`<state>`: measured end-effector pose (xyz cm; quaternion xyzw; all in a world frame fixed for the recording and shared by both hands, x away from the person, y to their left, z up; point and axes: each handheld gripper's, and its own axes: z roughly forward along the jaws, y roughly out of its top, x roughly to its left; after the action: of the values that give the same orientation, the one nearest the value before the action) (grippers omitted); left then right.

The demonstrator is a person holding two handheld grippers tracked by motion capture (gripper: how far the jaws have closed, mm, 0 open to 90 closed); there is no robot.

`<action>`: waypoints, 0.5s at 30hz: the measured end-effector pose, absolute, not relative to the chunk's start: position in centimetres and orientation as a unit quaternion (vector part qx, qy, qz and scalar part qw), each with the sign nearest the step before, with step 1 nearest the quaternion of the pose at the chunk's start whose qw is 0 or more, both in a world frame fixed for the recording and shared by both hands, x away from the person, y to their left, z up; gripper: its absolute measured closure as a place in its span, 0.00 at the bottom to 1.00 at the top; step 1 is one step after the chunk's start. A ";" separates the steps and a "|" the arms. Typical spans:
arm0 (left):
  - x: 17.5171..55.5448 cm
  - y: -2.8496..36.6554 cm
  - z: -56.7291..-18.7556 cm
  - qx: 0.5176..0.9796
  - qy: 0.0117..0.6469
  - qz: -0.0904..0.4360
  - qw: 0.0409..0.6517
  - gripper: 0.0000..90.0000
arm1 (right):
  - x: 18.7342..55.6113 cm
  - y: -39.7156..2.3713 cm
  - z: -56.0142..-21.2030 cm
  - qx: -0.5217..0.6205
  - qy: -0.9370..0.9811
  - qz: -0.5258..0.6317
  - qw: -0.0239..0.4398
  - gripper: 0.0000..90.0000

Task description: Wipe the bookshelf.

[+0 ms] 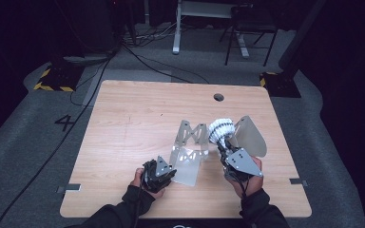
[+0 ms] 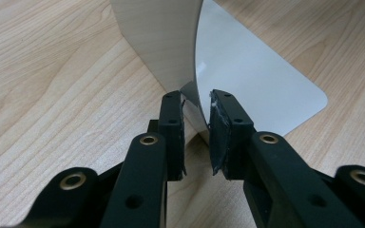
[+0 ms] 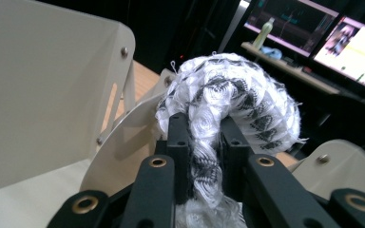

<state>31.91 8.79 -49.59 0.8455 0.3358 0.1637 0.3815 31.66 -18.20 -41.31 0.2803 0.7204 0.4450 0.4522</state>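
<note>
Two hand-held grippers work over the pale wooden bench (image 1: 123, 123), and going from left to right the left gripper (image 1: 158, 174) comes first, low near the front edge; in the left gripper view its black jaws stand a little apart on either side of the thin edge of a curved grey sheet-metal stand (image 2: 180, 52) where its upright wall meets its flat foot, and I cannot tell whether the pads truly press on the metal or merely flank it; the stand looks stiff, light and smooth, so it may slide on the wood unless steadied at that lower edge; at the middle of the bench, just right of that gripper, the stand's riveted, cut-out bracket rises from the foot; further right the right gripper (image 1: 222, 142) is raised above the bench with its jaws nearly closed on a rolled white-and-black knitted cloth (image 1: 220, 128), whose bundle bulges out above the fingertips beside the stand's rounded metal plate; in the right gripper view the cloth (image 3: 228, 104) is squeezed narrow between the pads; it should handle as soft, light and springy, not fragile, likely to unroll or snag a loose thread on a rivet, so a firm hold across the middle of the roll seems best.
</note>
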 end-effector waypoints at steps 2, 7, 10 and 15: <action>31.9 8.8 -49.6 0.845 0.336 0.165 0.381 0.84 | 31.4 -18.2 -40.9 0.273 0.713 0.451 0.462 0.87; 31.9 8.8 -49.6 0.846 0.335 0.164 0.381 0.84 | 31.9 -17.5 -41.8 0.277 0.739 0.422 0.445 0.87; 31.9 8.8 -49.6 0.846 0.335 0.166 0.380 0.84 | 32.7 -17.2 -42.7 0.284 0.757 0.404 0.427 0.87; 31.9 8.8 -49.6 0.846 0.335 0.166 0.380 0.84 | 34.1 -16.5 -45.7 0.291 0.805 0.366 0.364 0.87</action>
<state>31.91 8.80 -49.57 0.8462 0.3345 0.1658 0.3802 34.10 -16.53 -45.69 0.2907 0.8053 0.3664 0.3643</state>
